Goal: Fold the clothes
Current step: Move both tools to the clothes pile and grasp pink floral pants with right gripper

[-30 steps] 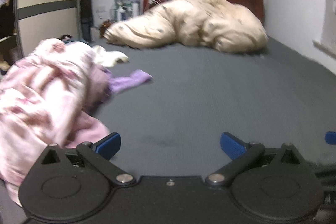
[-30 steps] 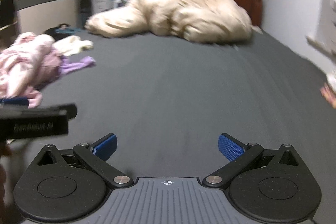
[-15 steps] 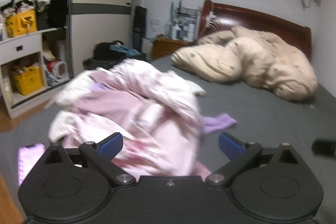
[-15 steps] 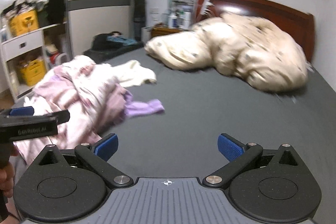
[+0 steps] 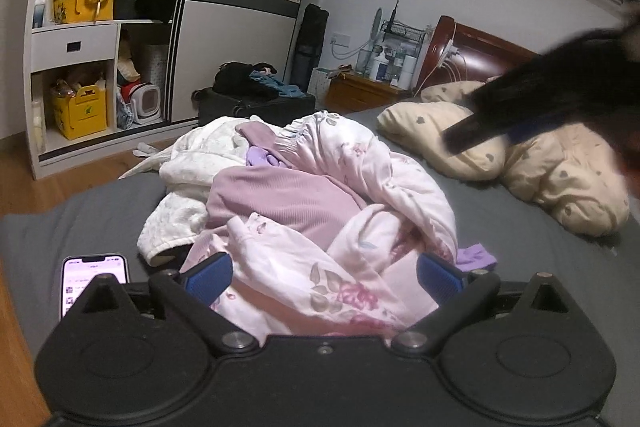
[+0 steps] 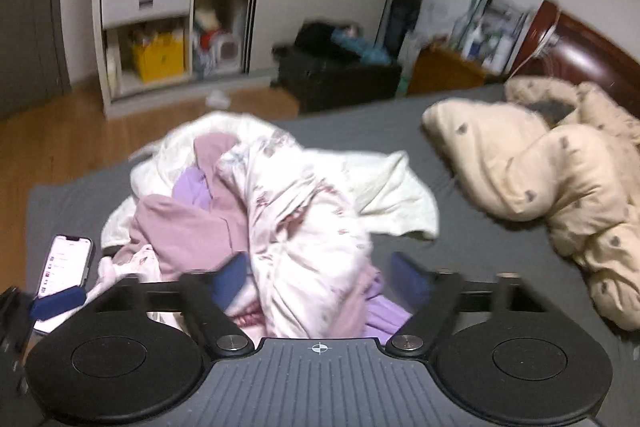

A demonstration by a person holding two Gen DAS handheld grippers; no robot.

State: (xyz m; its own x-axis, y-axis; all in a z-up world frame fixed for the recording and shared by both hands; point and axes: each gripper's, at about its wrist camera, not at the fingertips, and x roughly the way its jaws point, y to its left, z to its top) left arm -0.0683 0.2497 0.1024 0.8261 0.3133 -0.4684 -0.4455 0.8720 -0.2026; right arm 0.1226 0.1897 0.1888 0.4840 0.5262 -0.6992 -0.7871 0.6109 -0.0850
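Left gripper (image 5: 323, 277) jaws spread wide, blue pads either side of the near edge of the clothes pile (image 5: 304, 211), nothing clamped. Right gripper (image 6: 320, 281) also wide, pads flanking the pile's near edge in its own view; that frame is motion-blurred, so contact with the fabric can't be confirmed. Both point at the pile from the near side.

Pile sits on the grey bed sheet (image 5: 520, 259), left-near part of the bed, close to the bed's left edge. It's a crumpled heap, no clean long axis; roughly it runs near-to-far, slightly wider than deep. On top: pale pink floral garment (image 5: 360, 195) draped from far-centre down to the near right, elastic waistband at the far top. Mauve ribbed piece (image 5: 276, 199) in the middle-left. White textured piece (image 5: 188, 187) on the left and far-left side. Small lilac item (image 5: 476, 255) pokes out at the near right, lying flat on the sheet.

Phone (image 5: 94, 279) lies screen-up and lit, on the sheet just left of the pile, long axis near-to-far.

Beige duvet (image 5: 560, 171) bunched at the far right near the dark wood headboard (image 5: 480, 47). Dark blurred shape crosses the upper right of the left view, probably the other gripper. Open wardrobe (image 5: 100, 47) with yellow bags far left, off the bed.
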